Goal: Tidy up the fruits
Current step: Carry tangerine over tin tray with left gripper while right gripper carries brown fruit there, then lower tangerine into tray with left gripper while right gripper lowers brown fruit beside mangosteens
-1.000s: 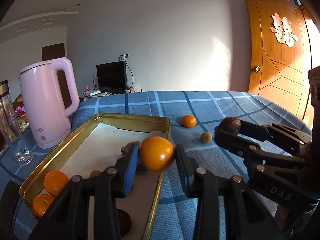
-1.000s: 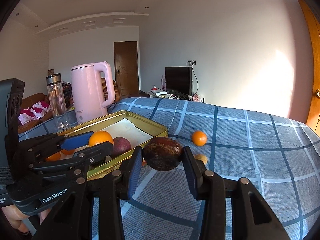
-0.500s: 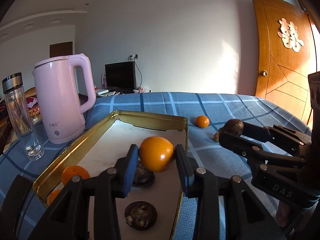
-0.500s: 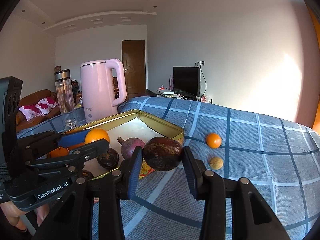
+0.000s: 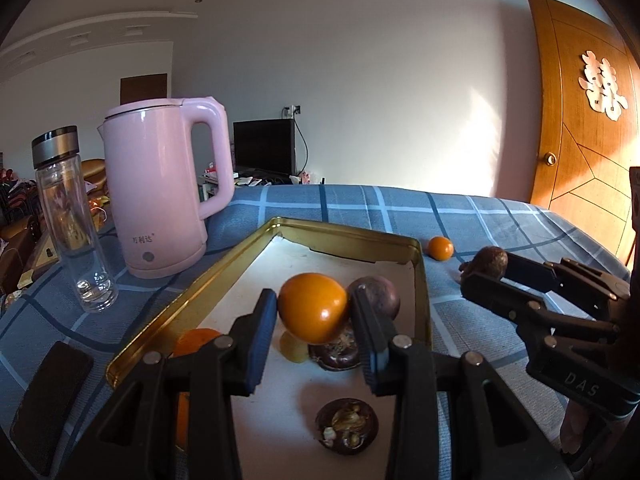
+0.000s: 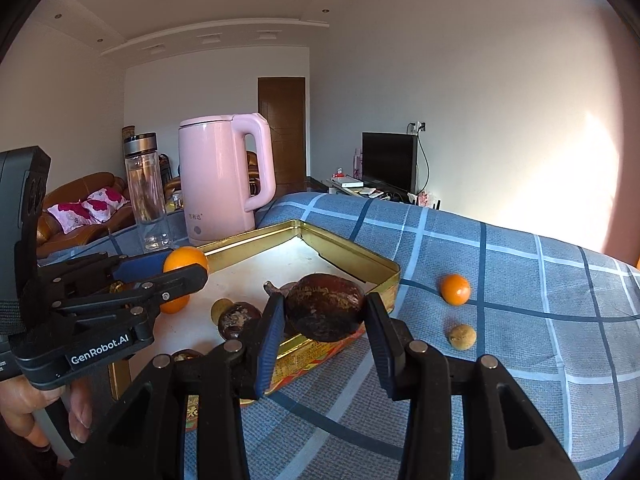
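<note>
My left gripper (image 5: 314, 316) is shut on an orange (image 5: 312, 312) and holds it above the inside of the gold tray (image 5: 424, 300). The tray holds a purple fruit (image 5: 380, 296), two dark halved shells (image 5: 346, 426), another orange (image 5: 196, 340) and a small yellowish fruit (image 5: 294, 350). My right gripper (image 6: 324, 312) is shut on a dark brown fruit (image 6: 324, 306) over the tray's near right corner (image 6: 384, 276). A small orange (image 6: 455, 289) and a small tan fruit (image 6: 462, 336) lie on the blue checked cloth right of the tray.
A pink kettle (image 5: 160, 196) and a glass bottle (image 5: 72, 224) stand left of the tray. A flat dark object (image 5: 48, 392) lies on the cloth at the near left. A person's hand (image 6: 40, 420) holds the left gripper. A wooden door (image 5: 584, 120) stands at the right.
Both grippers have moved left with their fruits. The orange went from above the tray's right rim to above its inside. The brown fruit came up to the tray's corner.
</note>
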`<action>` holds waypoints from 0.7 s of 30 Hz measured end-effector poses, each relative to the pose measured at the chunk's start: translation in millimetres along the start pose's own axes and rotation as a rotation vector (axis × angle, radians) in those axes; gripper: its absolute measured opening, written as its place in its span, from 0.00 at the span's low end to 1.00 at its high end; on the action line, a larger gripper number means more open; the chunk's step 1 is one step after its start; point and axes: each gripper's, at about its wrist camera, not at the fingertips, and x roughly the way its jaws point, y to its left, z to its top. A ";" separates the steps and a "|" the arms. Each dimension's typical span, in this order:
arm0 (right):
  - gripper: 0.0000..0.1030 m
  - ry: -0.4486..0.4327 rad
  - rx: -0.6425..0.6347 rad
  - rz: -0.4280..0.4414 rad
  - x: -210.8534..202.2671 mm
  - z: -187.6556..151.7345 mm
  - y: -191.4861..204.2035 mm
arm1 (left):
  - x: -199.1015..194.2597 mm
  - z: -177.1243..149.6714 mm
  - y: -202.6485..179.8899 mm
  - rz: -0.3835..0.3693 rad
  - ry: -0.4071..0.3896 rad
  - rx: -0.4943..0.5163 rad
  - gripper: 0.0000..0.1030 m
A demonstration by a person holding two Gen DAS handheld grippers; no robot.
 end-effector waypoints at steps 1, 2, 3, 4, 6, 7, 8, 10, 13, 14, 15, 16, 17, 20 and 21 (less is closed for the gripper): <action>0.41 0.001 -0.004 0.004 0.9 0.9 2.1 | -0.1 0.1 2.0 0.005 0.002 -0.004 0.38; 0.41 0.001 -0.007 0.008 1.4 1.8 4.1 | 0.0 0.3 4.5 0.010 0.003 -0.007 0.38; 0.41 0.001 -0.011 0.012 2.1 2.6 6.0 | 0.0 0.3 6.8 0.015 0.005 -0.010 0.38; 0.41 0.002 -0.014 0.016 2.9 3.5 8.1 | -0.1 0.5 10.0 0.020 0.006 -0.015 0.38; 0.41 0.002 -0.022 0.023 4.3 5.1 12.6 | -0.5 0.4 15.9 0.028 0.009 -0.021 0.38; 0.41 0.002 -0.025 0.028 4.9 5.8 14.8 | -0.7 0.4 19.1 0.035 0.011 -0.023 0.38; 0.41 0.003 -0.027 0.032 5.8 6.5 16.5 | -1.4 0.2 23.3 0.041 0.013 -0.028 0.38; 0.41 0.005 -0.034 0.041 7.7 7.4 20.7 | -1.8 0.6 30.8 0.060 0.019 -0.038 0.38; 0.41 0.013 -0.040 0.059 11.0 7.8 27.4 | 0.6 0.4 41.0 0.082 0.041 -0.051 0.38; 0.41 0.017 -0.042 0.066 12.3 8.2 29.7 | 1.5 -0.2 43.9 0.088 0.050 -0.054 0.38; 0.41 0.020 -0.046 0.072 13.4 8.2 32.3 | 2.4 -1.0 46.0 0.093 0.059 -0.056 0.38; 0.41 0.024 -0.050 0.079 14.9 8.0 35.1 | 3.2 -1.7 47.3 0.095 0.065 -0.056 0.38; 0.41 0.029 -0.054 0.086 16.1 7.5 38.0 | 4.0 -2.6 48.7 0.099 0.071 -0.057 0.38; 0.41 0.049 -0.077 0.100 21.7 5.7 47.8 | 7.1 -4.5 51.1 0.102 0.088 -0.058 0.38; 0.41 0.056 -0.085 0.104 23.6 4.9 51.2 | 7.8 -5.0 51.0 0.102 0.093 -0.055 0.38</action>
